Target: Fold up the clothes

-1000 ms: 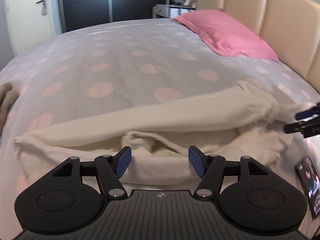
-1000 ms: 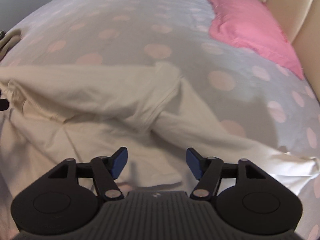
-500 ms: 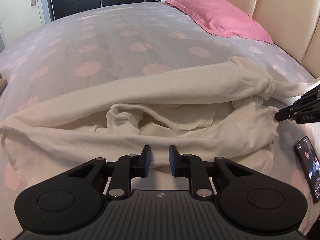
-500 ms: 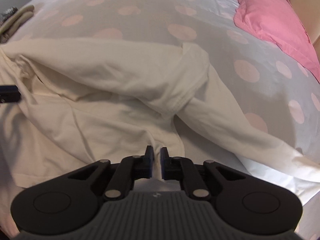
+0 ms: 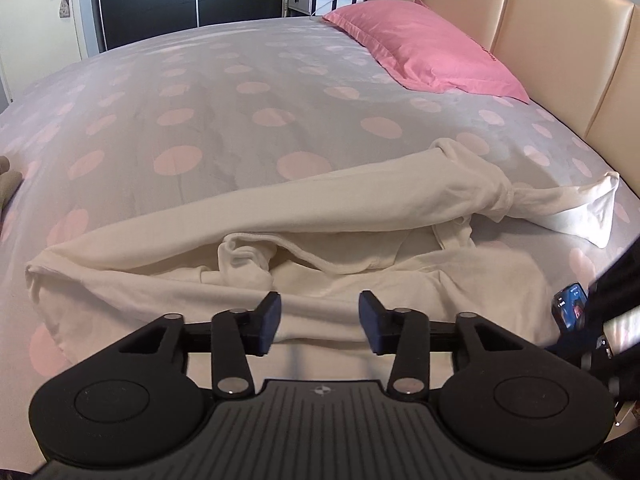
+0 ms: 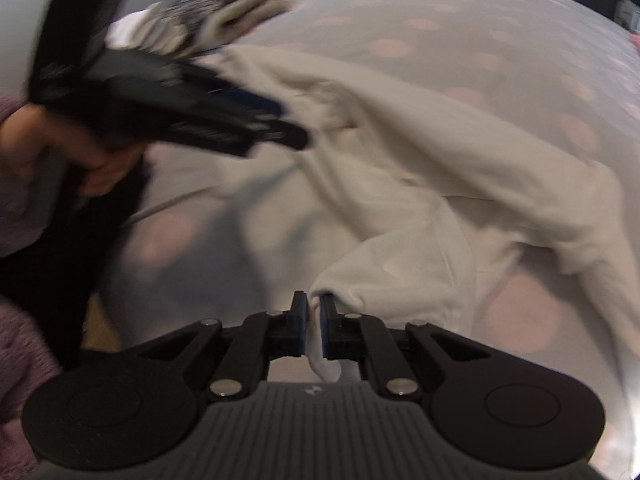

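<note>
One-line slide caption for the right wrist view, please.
Right hand-held gripper pinches an edge of the cream shirt over the dotted bed cover.

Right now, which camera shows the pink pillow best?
The left wrist view: the pink pillow lies whole and sharp on the spotted bed, against the headboard. The right wrist view is blurred and shows at most a sliver of pink at its right edge.

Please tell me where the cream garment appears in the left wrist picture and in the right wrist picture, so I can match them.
Left wrist: the cream garment lies across the lower middle, just beyond the left tongs, whose jaws are opening.
Right wrist: the garment fills the centre and right; the right tongs pinch its edge.
Shared landmark: the dotted bedspread.
</note>
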`<action>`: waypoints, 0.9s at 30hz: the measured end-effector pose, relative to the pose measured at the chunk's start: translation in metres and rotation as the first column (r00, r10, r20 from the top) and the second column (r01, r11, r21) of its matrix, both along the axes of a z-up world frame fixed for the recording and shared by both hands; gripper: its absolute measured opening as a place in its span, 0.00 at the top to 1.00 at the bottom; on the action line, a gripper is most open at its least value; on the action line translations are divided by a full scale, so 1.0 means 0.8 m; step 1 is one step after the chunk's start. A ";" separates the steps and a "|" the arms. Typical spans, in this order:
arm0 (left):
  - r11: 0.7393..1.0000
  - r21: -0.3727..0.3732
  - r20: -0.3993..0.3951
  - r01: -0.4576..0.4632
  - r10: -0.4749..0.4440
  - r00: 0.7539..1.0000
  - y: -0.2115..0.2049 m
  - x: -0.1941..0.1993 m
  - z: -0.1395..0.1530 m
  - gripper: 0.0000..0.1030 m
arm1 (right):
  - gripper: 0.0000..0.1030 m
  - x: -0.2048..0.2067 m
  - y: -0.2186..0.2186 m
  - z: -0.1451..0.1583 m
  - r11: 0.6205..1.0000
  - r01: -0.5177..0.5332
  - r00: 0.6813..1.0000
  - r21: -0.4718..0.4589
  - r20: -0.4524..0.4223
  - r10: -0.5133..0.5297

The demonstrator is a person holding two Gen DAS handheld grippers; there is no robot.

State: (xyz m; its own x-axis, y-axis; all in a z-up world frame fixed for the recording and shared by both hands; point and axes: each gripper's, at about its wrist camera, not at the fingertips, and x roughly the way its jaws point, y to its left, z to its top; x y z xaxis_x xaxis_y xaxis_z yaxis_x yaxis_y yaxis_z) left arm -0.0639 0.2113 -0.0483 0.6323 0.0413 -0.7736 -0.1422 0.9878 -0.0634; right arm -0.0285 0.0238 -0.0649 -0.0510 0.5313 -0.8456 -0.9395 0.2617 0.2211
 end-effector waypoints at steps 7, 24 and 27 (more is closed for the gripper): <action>0.999 0.032 -0.034 0.038 -0.036 0.999 -0.010 -0.006 -0.001 0.52 | 0.92 -0.077 0.013 -0.008 0.971 -0.237 0.968 0.009 -0.077 0.237; 0.997 0.047 -0.019 -0.068 0.069 0.997 0.047 0.005 -0.013 0.51 | 0.60 -0.053 -0.017 0.028 0.993 -0.102 0.992 0.055 0.078 0.098; 0.996 0.040 -0.021 -0.075 0.076 0.997 0.056 0.020 -0.017 0.51 | 0.60 -0.024 -0.023 0.020 0.999 0.017 0.992 0.038 0.127 -0.022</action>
